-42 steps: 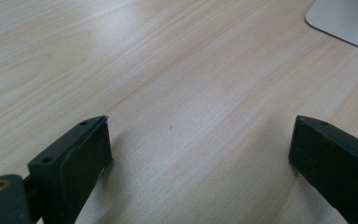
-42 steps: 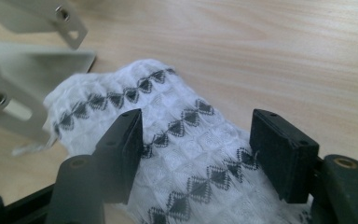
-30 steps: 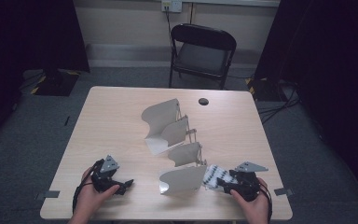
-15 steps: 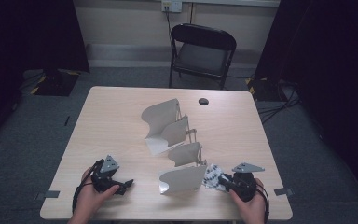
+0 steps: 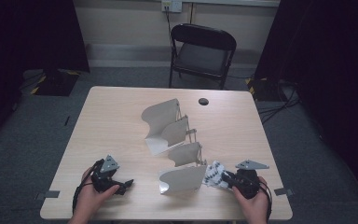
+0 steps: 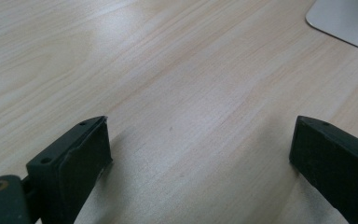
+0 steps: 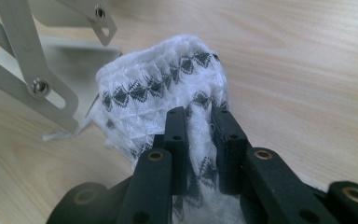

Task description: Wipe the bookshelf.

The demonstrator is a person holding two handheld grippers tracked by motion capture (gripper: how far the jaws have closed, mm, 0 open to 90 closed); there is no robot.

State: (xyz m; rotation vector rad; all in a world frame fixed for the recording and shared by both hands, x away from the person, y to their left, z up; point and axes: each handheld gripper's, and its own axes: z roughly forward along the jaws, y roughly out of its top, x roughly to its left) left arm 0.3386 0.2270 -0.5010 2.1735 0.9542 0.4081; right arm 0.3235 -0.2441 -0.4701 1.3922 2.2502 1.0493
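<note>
Right gripper (image 7: 199,119) with jaws just closed, pinching a white cloth with black diamond pattern (image 7: 163,93) lying on the bench (image 5: 116,116) just beside the nearest scoop of the grey metal rack (image 5: 179,179); left gripper (image 6: 200,140) jaws spread wide over bare wood.

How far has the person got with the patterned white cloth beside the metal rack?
Done: the right gripper has just closed its jaws on the white cloth, which lies bunched on the table beside the metal rack. In hand: that pinch. Left: lifting the cloth, probably onto the rack; the left gripper waits open over bare wood.
</note>
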